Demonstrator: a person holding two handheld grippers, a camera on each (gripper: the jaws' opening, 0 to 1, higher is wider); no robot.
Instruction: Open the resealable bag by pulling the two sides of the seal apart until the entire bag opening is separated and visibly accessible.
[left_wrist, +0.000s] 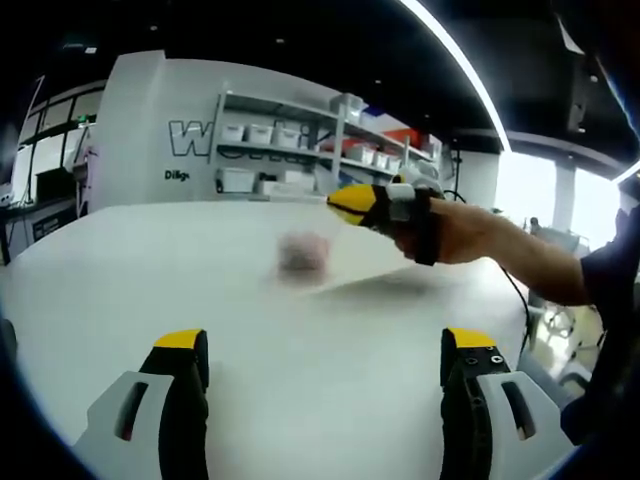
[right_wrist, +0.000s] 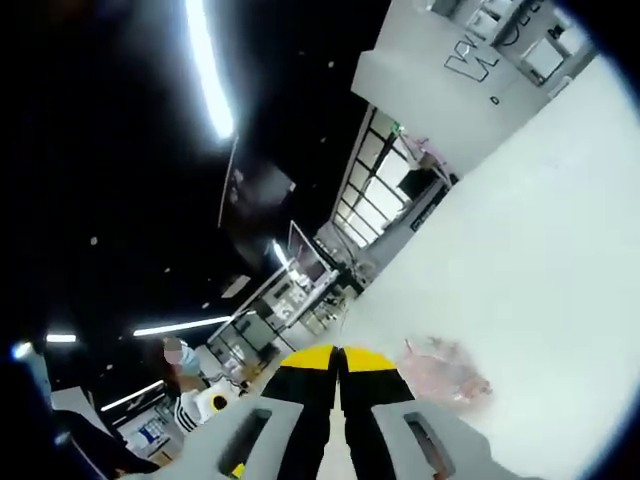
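Yellow-tipped left tongs (left_wrist: 325, 345) stand wide apart and empty at the bottom of the left gripper view, above the white worktop (left_wrist: 150, 260). Beyond them, the right tongs (left_wrist: 352, 203), held in the person's hand (left_wrist: 452, 232), are pressed together on the upper edge of the clear resealable bag (left_wrist: 318, 243), which hangs blurred just over the worktop with something pinkish inside. From the right gripper view, the right tongs (right_wrist: 339, 362) show their tips closed, the bag (right_wrist: 440, 372) just beside them.

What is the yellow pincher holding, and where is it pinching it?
The right gripper is shut on the clear plastic resealable bag with pink contents, pinching its top edge. The left gripper is open, holding nothing.
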